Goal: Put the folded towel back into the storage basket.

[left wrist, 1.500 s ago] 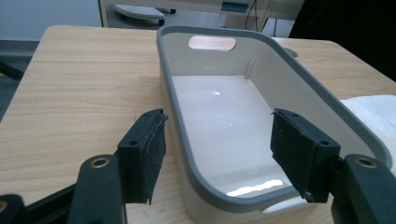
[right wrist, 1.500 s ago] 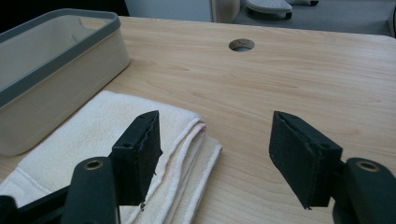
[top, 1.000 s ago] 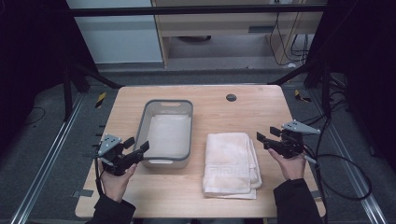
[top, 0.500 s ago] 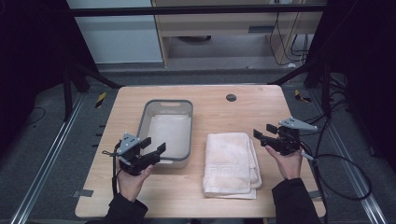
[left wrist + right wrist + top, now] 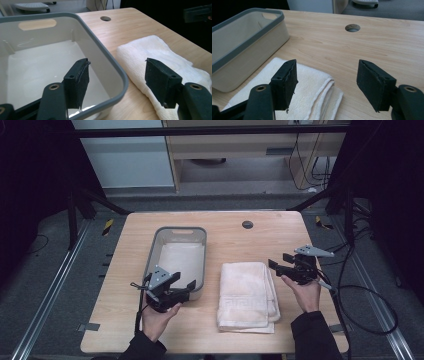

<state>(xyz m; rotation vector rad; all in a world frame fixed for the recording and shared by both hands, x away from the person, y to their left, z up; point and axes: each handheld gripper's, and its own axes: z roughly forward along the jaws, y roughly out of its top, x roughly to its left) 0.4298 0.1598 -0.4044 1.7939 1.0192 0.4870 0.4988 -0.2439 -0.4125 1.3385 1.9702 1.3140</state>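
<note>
Since a second ago, my left gripper [image 5: 184, 283] has slid right along the near edge of the table [image 5: 240, 240], from the bin's near-left corner to its near-right corner; my right gripper [image 5: 281, 261] has barely shifted, though its jaws have just been opening with nothing between them.

Both grippers now flank the folded white towel [image 5: 247, 296], which lies flat on the table just right of the grey-rimmed bin [image 5: 198, 231], near the front edge. I judge the towel light, soft and limp: it should sag and unfold if lifted from one corner, so I would take it by the layered edges on both sides at once, pinching through the full stack of folds.

In the left gripper view the jaws stand wide apart and empty, one over the bin's near corner [image 5: 120, 77], the other over the towel [image 5: 155, 50]. In the right gripper view the jaws are likewise well spread and hold nothing, hanging above the towel's far-right corner [image 5: 322, 82].

My left hand [image 5: 157, 316] reaches in from the near edge, gripper pointing right toward the towel; my right hand [image 5: 303, 292] holds its gripper level, pointing left across the towel's far end.
</note>
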